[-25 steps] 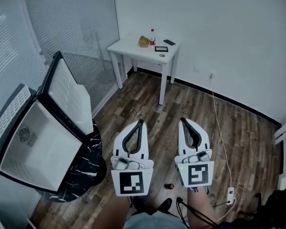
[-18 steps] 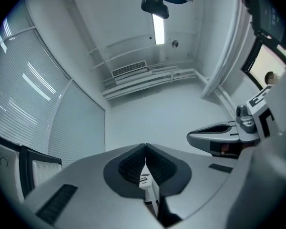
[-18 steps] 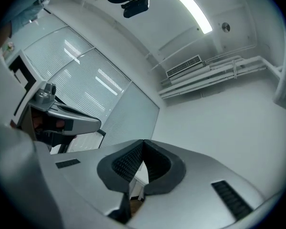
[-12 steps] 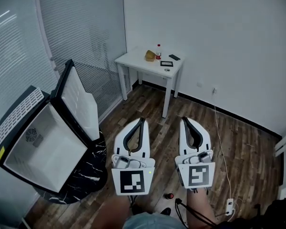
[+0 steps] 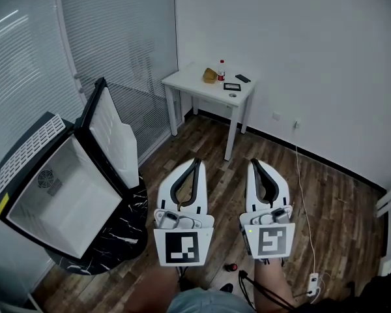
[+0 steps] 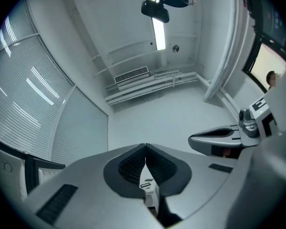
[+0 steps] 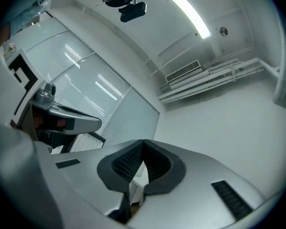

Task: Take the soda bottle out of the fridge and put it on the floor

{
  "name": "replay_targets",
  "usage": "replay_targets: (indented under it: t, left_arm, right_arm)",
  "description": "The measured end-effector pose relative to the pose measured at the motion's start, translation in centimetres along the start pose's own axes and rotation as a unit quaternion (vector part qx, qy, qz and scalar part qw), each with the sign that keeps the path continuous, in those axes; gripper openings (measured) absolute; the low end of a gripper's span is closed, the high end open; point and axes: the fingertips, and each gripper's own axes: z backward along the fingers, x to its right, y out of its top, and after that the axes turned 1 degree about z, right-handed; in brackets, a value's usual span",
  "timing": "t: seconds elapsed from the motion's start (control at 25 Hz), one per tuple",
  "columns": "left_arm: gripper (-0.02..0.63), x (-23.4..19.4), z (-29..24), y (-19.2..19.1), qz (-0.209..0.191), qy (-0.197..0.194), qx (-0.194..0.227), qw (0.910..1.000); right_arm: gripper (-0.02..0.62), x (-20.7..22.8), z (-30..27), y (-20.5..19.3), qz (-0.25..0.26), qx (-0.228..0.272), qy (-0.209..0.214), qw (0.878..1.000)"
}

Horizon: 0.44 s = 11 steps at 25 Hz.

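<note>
While the fridge stands open: the fridge sits tilted on a black marbled stand, its door swung wide, and I see no bottle in its white inside.
Left gripper: the left gripper has its jaws pressed together with nothing between them and is held out in the air over the floor.
Right gripper: the right gripper is likewise closed and empty, just beside the left.
Soda bottle: my guess is the small dark, red-topped thing on the floor near the person's feet; it is too small to be sure.
Other bottle: a red-labelled bottle stands on the white table, well apart from both grippers.
Risk at the feet: one careless step could kick that red-topped thing over.
Risk at the fridge: a bump against the open door might rock the tilted box on its stand.
Risk at the cable: the white cable trails to a power strip near the right foot and could catch a shoe.
</note>
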Motion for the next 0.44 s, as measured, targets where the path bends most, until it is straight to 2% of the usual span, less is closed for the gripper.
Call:
replay_targets:
  t: [0.2, 0.36, 0.44]
  left_arm:
    - [0.017, 0.5, 0.2, 0.1, 0.008, -0.001, -0.002, 1.0000]
    - [0.017, 1.0, 0.4, 0.6, -0.014, -0.007, -0.002, 0.9999]
    - [0.017, 1.2, 0.5, 0.8, -0.012, -0.007, 0.000, 0.9999]
  right_arm:
    - [0.012, 0.1, 0.6, 0.0, 0.000, -0.003, -0.001, 1.000]
    - [0.012, 0.4, 1.0, 0.5, 0.002, 0.004, -0.004, 1.000]
    - [0.012, 0.5, 1.2, 0.6, 0.001, 0.003, -0.006, 1.000]
